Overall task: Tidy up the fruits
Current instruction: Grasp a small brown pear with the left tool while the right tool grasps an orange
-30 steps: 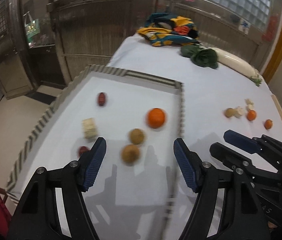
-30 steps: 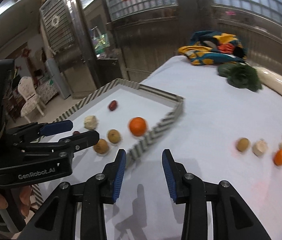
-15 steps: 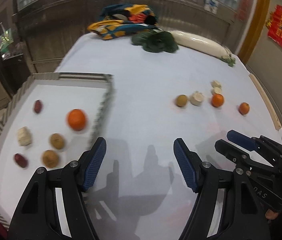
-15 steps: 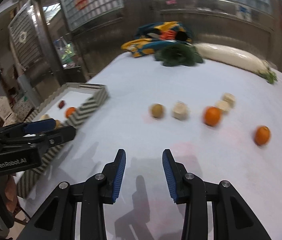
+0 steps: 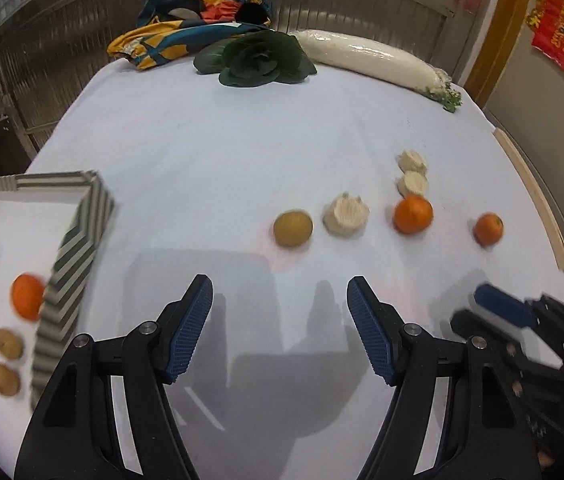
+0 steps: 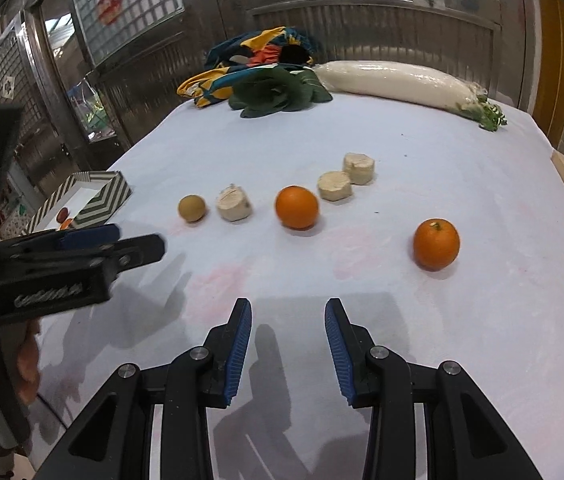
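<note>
The white-clothed table (image 6: 422, 152) holds loose fruit ahead of your grippers. Left gripper (image 5: 280, 326) and right gripper (image 6: 287, 344) hover with jaws apart and empty, ready for the nearest orange (image 6: 436, 244), bound for the striped tray (image 5: 72, 240) to your left.

White tablecloth (image 5: 210, 152) covers the whole table. Far end, approx 12 o'clock: colourful cloth bundle (image 5: 198, 20), blue/yellow/orange, w/ dark green leafy veg (image 5: 258, 60) just in front, touching it. Long white radish (image 5: 366, 58) lies at 1 o'clock beside the leafy veg, green top pointing right. Wooden strip (image 5: 530, 196) along table edge at 3 o'clock. Red poster (image 5: 560, 30) on wall, 2 o'clock.
</note>
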The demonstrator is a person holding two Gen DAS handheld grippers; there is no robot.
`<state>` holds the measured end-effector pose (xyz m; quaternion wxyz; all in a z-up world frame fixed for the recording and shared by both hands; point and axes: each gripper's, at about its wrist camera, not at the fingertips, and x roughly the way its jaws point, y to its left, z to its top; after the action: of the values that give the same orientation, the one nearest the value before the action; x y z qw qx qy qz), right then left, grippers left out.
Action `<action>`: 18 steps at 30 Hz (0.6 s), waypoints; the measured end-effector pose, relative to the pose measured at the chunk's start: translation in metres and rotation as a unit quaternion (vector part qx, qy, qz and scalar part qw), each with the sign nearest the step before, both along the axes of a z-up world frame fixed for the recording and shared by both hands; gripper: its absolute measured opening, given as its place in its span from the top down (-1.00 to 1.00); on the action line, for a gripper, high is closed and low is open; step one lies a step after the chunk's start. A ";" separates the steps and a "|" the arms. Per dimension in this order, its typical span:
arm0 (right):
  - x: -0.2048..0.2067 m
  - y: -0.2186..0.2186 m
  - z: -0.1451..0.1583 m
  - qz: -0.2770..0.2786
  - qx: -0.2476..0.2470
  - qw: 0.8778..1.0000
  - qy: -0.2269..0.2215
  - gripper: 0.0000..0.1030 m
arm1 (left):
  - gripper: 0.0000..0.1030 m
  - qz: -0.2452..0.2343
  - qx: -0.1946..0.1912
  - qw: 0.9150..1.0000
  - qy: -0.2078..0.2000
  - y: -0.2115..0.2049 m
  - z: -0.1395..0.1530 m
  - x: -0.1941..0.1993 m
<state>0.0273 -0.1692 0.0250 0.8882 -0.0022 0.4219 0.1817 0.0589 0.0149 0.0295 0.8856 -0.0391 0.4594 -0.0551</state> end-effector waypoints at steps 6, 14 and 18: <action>0.015 -0.007 -0.004 0.003 0.008 1.000 0.007 0.29 | -0.37 0.009 0.009 1.000 -0.009 -0.003 -0.009 0.026; 0.041 -0.003 -0.005 0.001 -0.003 1.000 0.000 0.29 | -0.13 -0.001 -0.011 0.999 -0.035 0.005 -0.016 0.035; 0.055 0.004 -0.006 0.001 -0.010 1.000 -0.001 0.29 | 0.49 -0.005 0.000 0.999 -0.037 0.004 -0.015 0.033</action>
<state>0.0819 -0.1650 0.0193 0.8884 -0.0116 0.4227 0.1787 0.0918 0.0188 0.0145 0.9017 -0.0352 0.4266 -0.0609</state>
